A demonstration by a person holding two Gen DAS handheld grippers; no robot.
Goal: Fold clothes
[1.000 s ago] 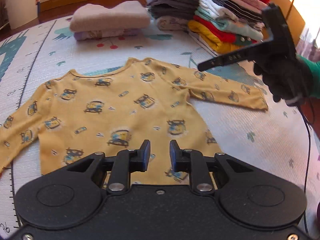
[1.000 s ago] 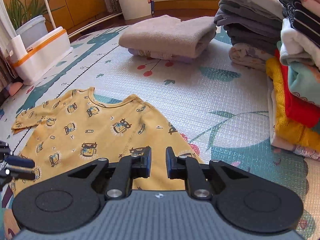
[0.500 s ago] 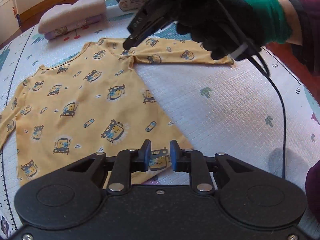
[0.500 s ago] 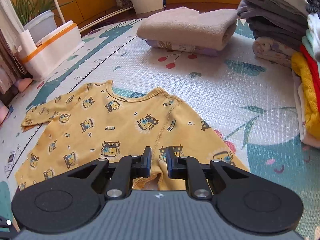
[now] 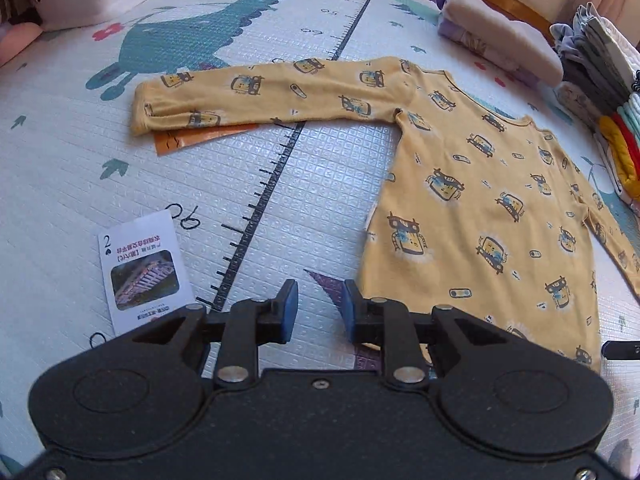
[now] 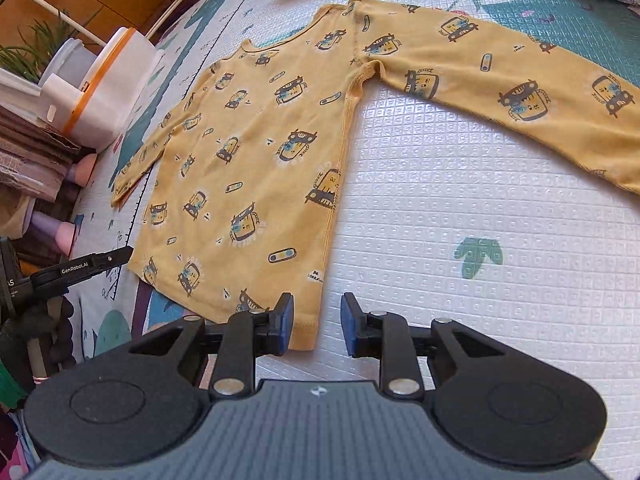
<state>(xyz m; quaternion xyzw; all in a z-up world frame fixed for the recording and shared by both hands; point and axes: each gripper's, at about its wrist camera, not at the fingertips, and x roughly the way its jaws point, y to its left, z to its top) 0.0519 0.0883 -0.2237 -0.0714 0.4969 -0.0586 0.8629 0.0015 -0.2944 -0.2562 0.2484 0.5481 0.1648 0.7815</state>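
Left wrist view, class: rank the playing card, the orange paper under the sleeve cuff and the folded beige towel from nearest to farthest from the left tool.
1. Playing card: just left of the left tool.
2. Orange paper: farther up the mat, left.
3. Folded beige towel: far end, upper right.

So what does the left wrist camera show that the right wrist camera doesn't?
Only the left wrist view shows the playing card, an orange sheet under the sleeve cuff, and the clothes stack. Only the right wrist view shows the white box, the plant, and the left gripper from outside. Both show the yellow shirt spread flat on the mat, each with its own gripper open; the right gripper is by the hem.
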